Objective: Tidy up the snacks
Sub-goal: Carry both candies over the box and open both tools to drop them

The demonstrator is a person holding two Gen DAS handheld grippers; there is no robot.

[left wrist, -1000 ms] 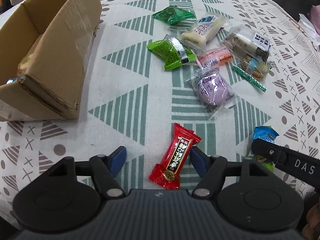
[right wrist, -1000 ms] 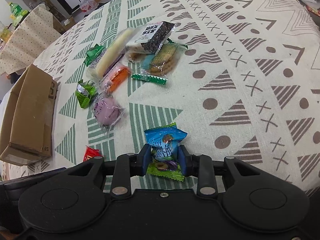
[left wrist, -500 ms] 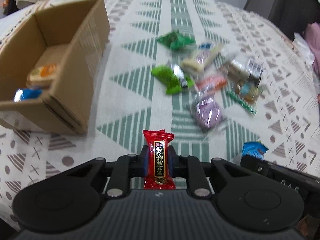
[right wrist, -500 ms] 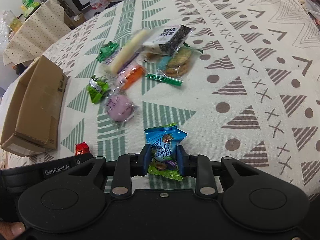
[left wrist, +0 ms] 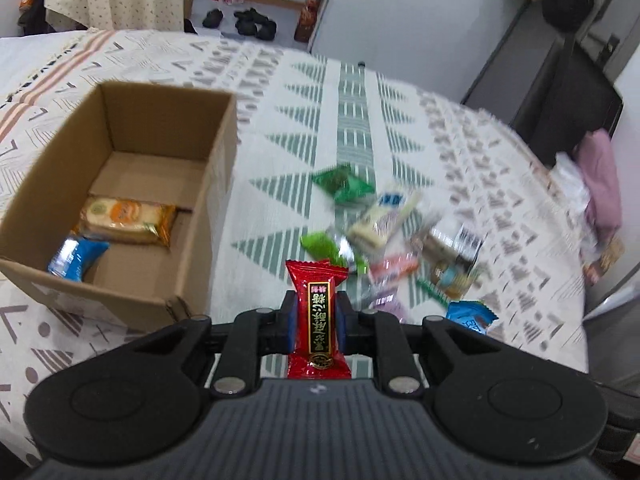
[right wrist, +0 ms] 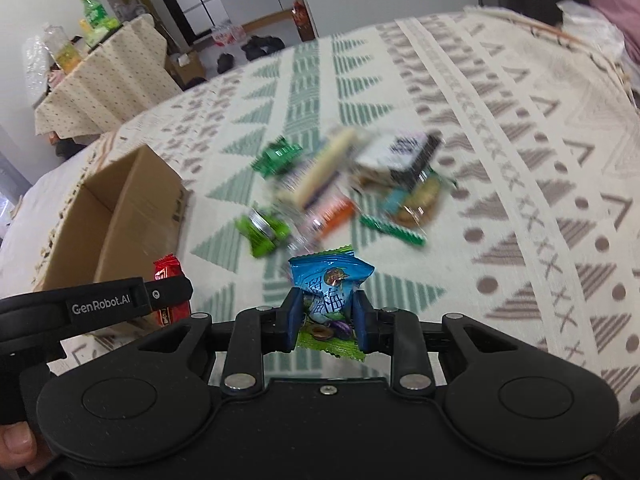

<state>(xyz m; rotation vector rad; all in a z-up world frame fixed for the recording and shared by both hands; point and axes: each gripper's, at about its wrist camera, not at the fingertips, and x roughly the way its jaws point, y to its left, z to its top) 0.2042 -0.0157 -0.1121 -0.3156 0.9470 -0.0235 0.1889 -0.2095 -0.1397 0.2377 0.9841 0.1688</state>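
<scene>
Left gripper (left wrist: 316,322) clamped on red candy wrapper (left wrist: 318,320) mid-body, held above the tablecloth beside cardboard box (left wrist: 160,304). Right gripper (right wrist: 326,318) pinching blue-green snack pouch (right wrist: 330,292). Light, crinkly, slippery film; probably best gripped across the filled middle.

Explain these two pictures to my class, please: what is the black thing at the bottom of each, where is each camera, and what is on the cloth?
No robot here: a person holds a handheld two-finger tool in each hand, and a camera on each looks forward along its fingers. In the left picture, the left tool is shut on a red candy. In the right picture, the right tool is shut on a blue and green snack packet. A cardboard box on the patterned tablecloth already holds an orange packet and a blue packet. A blurred pile of loose snacks lies beside the box.
</scene>
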